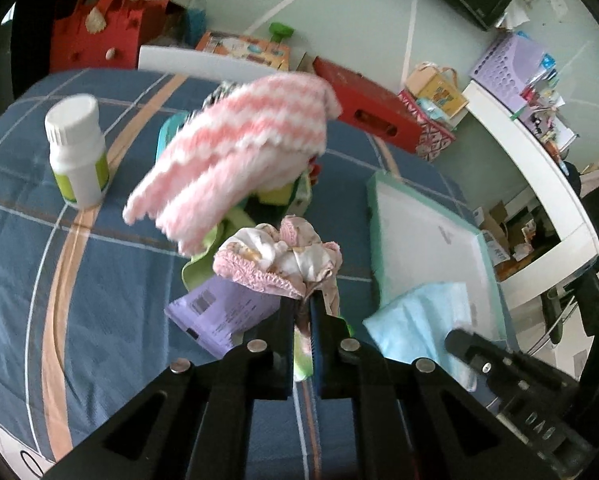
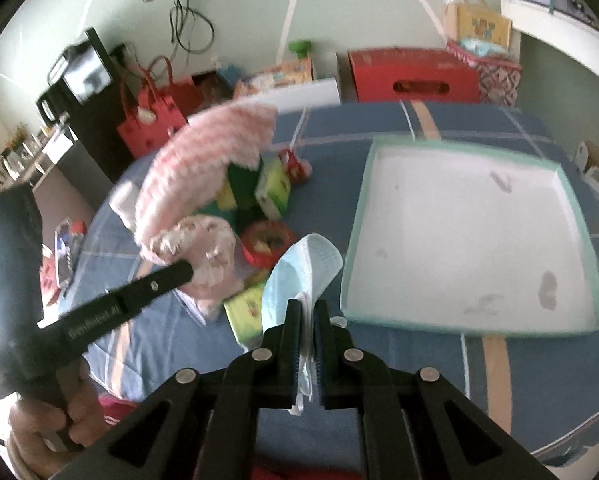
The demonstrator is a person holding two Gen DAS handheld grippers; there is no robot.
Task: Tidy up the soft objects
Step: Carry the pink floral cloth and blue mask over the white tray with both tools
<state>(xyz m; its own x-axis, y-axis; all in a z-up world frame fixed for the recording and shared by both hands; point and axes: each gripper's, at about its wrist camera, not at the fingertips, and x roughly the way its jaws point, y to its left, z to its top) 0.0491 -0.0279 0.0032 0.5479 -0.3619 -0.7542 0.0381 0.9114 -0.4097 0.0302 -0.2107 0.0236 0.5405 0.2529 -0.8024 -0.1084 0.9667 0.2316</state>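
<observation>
Far left of the left gripper (image 1: 302, 312) a white bottle (image 1: 77, 152) stands upright on the blue bedspread (image 1: 111, 280). A pink-and-white striped cloth (image 1: 239, 152), blurred, hangs in the air ahead of that gripper, above the clutter. The left gripper's jaws are pressed together on a bunched pink floral cloth (image 1: 279, 256), lifted over a purple packet (image 1: 219, 312). Right of it, the right gripper (image 2: 308, 312) pinches a pale blue face mask (image 2: 303, 268), which droops above the bedspread. Just right of the mask lies the white tray (image 2: 459, 240) with a teal rim, nothing in it. A hand (image 2: 47, 420) holds the left gripper's handle.
</observation>
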